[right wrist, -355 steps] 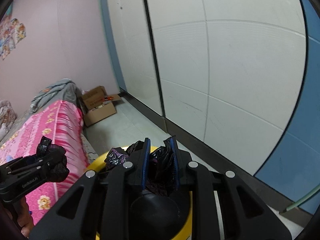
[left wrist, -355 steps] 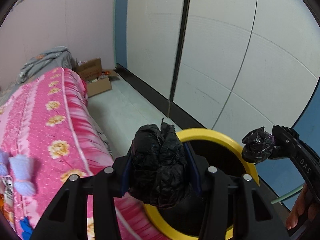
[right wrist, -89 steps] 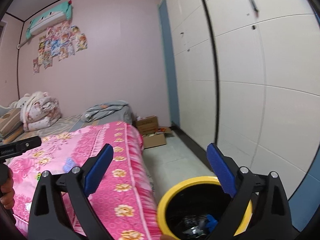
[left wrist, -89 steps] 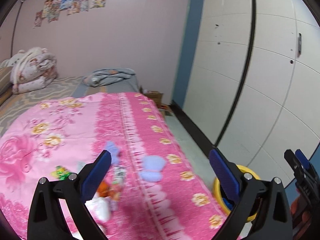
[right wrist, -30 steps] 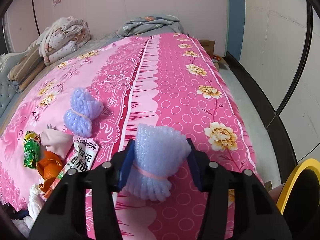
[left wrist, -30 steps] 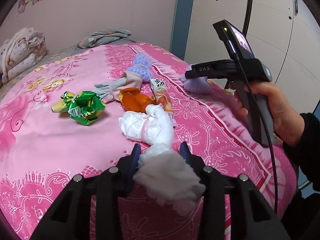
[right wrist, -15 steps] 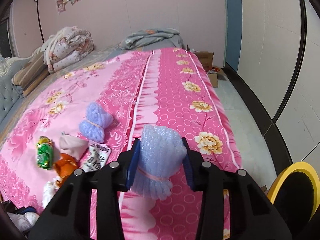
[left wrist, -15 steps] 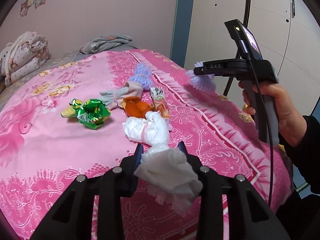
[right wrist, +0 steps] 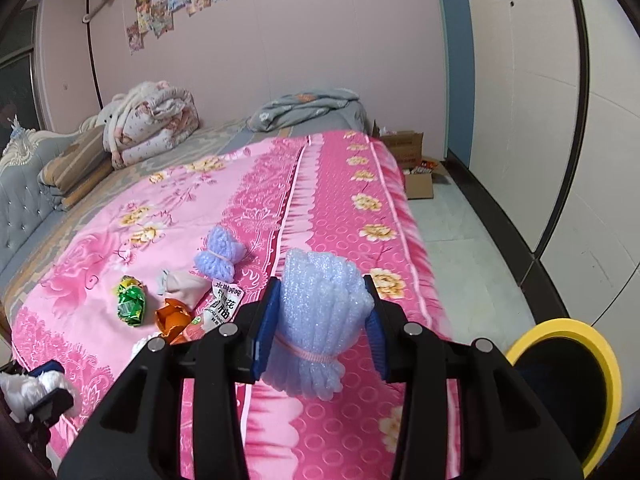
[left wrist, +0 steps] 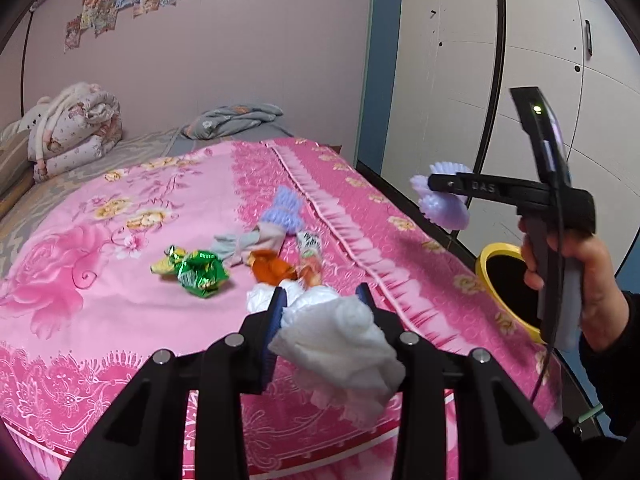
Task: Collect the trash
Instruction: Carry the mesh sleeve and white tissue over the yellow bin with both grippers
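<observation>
My left gripper (left wrist: 322,300) is shut on a crumpled white tissue wad (left wrist: 340,344), held above the pink bedspread (left wrist: 100,280). My right gripper (right wrist: 322,308) is shut on a lilac foam bundle (right wrist: 320,320) tied with a pink band, lifted over the bed's right side; it also shows in the left wrist view as the lilac foam bundle (left wrist: 444,200) held by a hand (left wrist: 576,280). On the bed lie a second lilac foam bundle (right wrist: 218,254), a green foil wrapper (left wrist: 196,270), an orange peel (left wrist: 272,268), a snack packet (right wrist: 224,306) and a white wad (left wrist: 260,300). The yellow-rimmed bin (right wrist: 568,364) stands beside the bed.
Folded quilts (right wrist: 152,120) and a grey blanket (right wrist: 308,110) lie at the bed's far end. An open cardboard box (right wrist: 412,168) sits on the tiled floor strip (right wrist: 460,232) between bed and white wardrobe doors (right wrist: 540,100).
Both grippers have risen off the bed with their loads. The bed's trash now looks farther below, and the bin rim has come more into view.
</observation>
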`<state>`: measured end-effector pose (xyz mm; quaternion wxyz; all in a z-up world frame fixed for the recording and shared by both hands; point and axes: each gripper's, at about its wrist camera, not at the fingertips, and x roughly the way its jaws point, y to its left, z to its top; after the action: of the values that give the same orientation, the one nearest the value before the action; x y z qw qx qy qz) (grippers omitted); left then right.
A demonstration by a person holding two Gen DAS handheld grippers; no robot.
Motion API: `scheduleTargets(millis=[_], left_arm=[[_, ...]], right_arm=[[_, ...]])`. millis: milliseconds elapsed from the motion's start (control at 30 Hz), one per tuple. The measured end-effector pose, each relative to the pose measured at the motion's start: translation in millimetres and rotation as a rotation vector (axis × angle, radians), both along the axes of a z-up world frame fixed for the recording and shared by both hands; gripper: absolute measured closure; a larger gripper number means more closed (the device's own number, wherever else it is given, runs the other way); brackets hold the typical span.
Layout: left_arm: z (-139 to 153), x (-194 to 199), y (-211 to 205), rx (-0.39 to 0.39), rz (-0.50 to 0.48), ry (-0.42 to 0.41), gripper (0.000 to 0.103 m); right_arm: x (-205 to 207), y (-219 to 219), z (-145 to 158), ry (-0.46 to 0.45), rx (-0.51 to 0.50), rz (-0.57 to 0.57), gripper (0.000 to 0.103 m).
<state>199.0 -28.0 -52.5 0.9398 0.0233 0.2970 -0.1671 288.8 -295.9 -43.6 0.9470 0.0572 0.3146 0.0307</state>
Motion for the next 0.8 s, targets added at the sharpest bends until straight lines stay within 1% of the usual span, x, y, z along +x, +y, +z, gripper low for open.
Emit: scheduleTargets(millis=[167, 233, 500, 633, 800], left_arm=[[18.8, -5.2, -15.1, -0.001, -0.006, -0.029, 0.069], [28.2, -7.3, -20.8, -0.015, -0.008, -0.043, 0.069], [53.6, -4.9, -48.4, -0.034, 0.001, -0.08, 0.069], [66.0, -5.2, -65.7, -0.043, -0.017, -0.108, 0.069], [81.0, -5.8, -92.5, -0.05, -0.057, -0.145, 0.069]], right_arm=[[-24.1, -19.3, 21.6, -0.051, 0.008, -0.01, 0.065], [-33.9, -27.1, 29.7, -0.075, 0.014, -0.017, 0.065], [-72.9, -67.2, 62.3, -0.174, 0.056, -0.081, 0.065], [-91.8, -90.8, 77.1, -0.221, 0.06, -0.128, 0.065], [-109.0, -122.9, 91.3, -0.259, 0.071, -0.183, 0.065]])
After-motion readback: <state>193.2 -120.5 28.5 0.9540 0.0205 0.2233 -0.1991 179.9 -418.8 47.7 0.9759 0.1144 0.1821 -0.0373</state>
